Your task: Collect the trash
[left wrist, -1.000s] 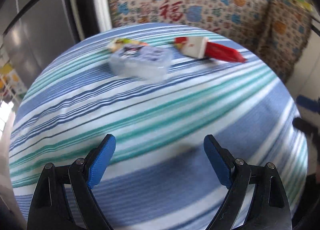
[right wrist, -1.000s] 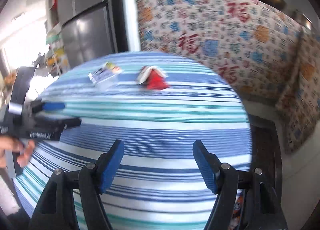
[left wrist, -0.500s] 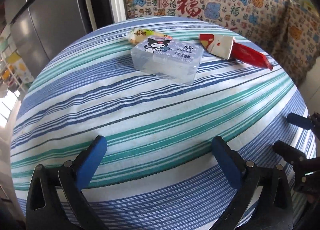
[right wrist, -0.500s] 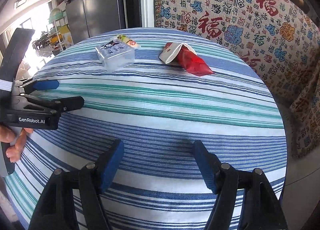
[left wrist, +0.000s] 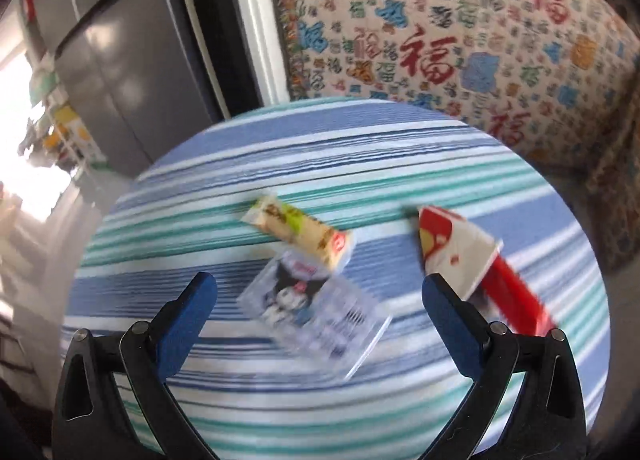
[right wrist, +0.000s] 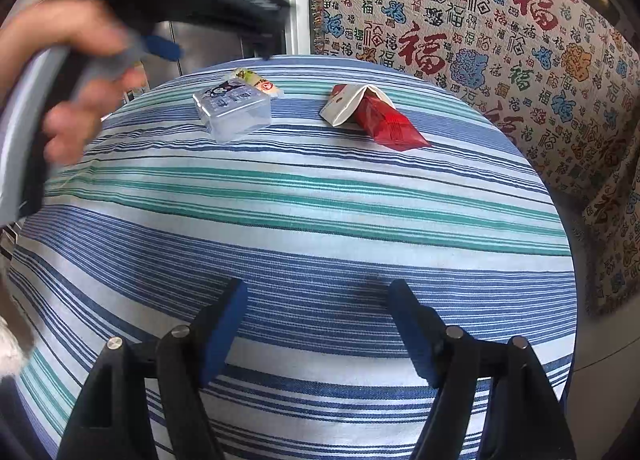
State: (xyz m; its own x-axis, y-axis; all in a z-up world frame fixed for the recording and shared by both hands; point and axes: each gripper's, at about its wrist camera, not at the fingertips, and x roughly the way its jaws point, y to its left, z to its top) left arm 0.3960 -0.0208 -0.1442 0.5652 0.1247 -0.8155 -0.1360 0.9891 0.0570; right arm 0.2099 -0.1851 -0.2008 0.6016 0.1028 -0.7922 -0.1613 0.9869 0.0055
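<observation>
The right gripper (right wrist: 316, 326) hangs with jaws apart over the table's (right wrist: 304, 219) near edge, nothing between them. Toward the far edge sit a clear box (right wrist: 234, 111), a yellow wrapper (right wrist: 258, 83) touching it behind, and a red-and-white wrapper (right wrist: 372, 115). At the left edge, a hand (right wrist: 76, 71) holds the blurred left gripper (right wrist: 224, 35).

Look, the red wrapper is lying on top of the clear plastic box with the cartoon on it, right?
Not quite. In the right wrist view the red wrapper lies on the striped tablecloth, apart from the clear plastic box with the cartoon on it.
</observation>
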